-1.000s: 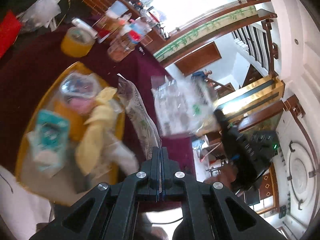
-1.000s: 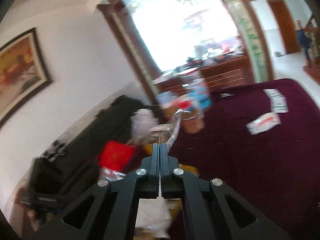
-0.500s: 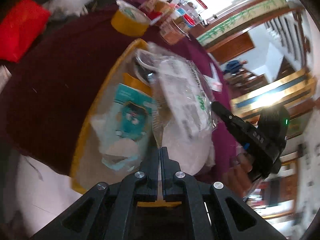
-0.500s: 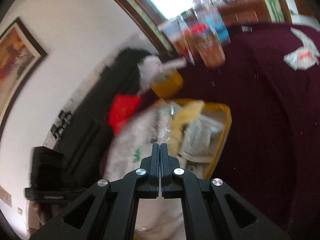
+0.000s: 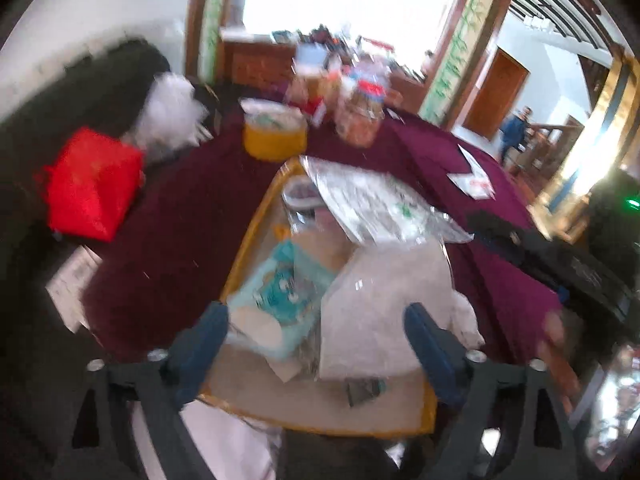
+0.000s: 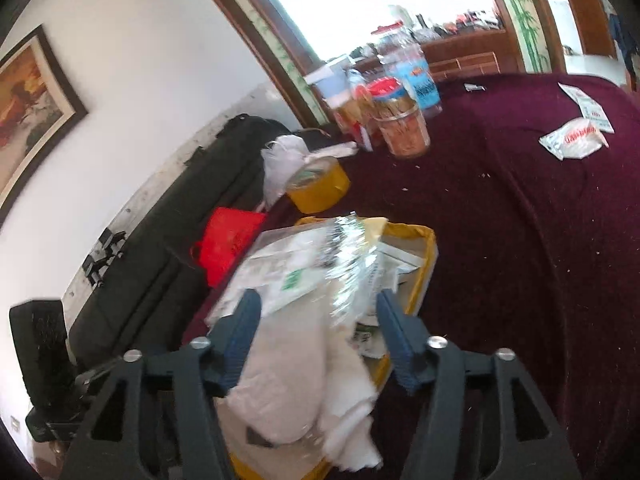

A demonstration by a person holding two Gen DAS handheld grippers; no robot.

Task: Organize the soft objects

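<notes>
- Left wrist view alone shows you the teal packet (image 5: 280, 292) in the tray (image 5: 256, 224).
- Bag (image 6: 304, 280) lies lengthwise across the tray, between both opening claws: left claw (image 5: 316, 320), right claw (image 6: 318, 312).

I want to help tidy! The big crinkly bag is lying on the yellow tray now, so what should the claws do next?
Probably lift both away. The left claw and right claw are opening, gripping nothing, and the clear plastic bag lies on the yellow tray. Loose white packets wait on the maroon cloth.

Tape roll (image 6: 318, 188), jars (image 6: 402, 128) (clustered), red bag (image 6: 226, 244).
</notes>
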